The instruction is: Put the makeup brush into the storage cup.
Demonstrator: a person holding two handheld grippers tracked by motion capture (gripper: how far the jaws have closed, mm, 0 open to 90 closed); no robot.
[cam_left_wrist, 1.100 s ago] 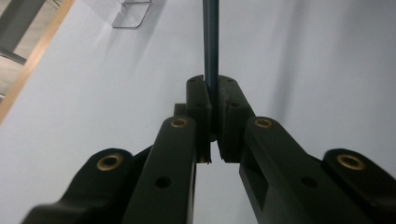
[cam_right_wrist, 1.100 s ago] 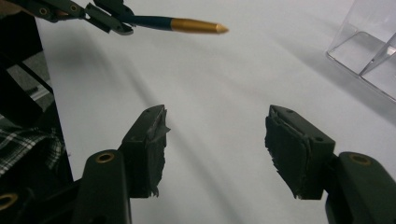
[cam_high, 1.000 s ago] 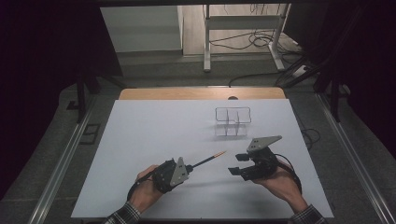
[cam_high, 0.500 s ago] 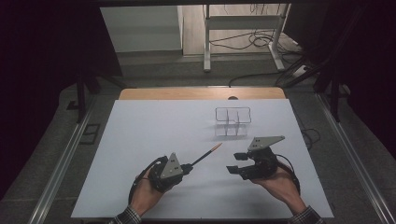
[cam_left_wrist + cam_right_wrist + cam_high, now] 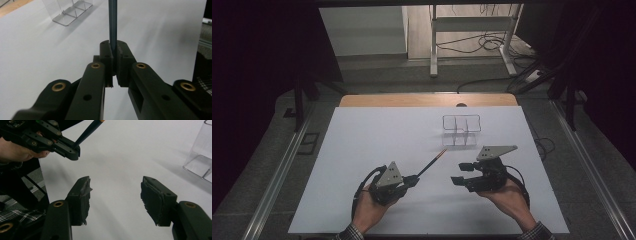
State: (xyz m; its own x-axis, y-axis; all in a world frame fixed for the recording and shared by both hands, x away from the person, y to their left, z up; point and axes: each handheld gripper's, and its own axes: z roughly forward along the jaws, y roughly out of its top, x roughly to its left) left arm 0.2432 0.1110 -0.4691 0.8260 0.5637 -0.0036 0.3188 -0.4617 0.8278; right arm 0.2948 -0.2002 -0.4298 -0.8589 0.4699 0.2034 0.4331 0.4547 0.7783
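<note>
Left hand-held gripper (image 5: 412,179) sits over the worktop (image 5: 377,135) toward the near edge, left of centre, jaws clamped tight on the butt end of a dark pencil (image 5: 432,163). Pencil shaft juts out from the jaws, off the surface, angled toward the far right corner; orange tip leads. In the left gripper view the shaft (image 5: 112,25) runs straight up out of the closed pads. Right hand-held gripper (image 5: 460,173) is held just right of centre near the same edge, jaws parted with nothing between them, white surface showing through the gap in the right gripper view (image 5: 115,195). Its jaws point left, toward the pencil-bearing gripper. Clear plastic divided holder (image 5: 461,131) stands beyond both, right of centre, well apart from the pencil tip.
</note>
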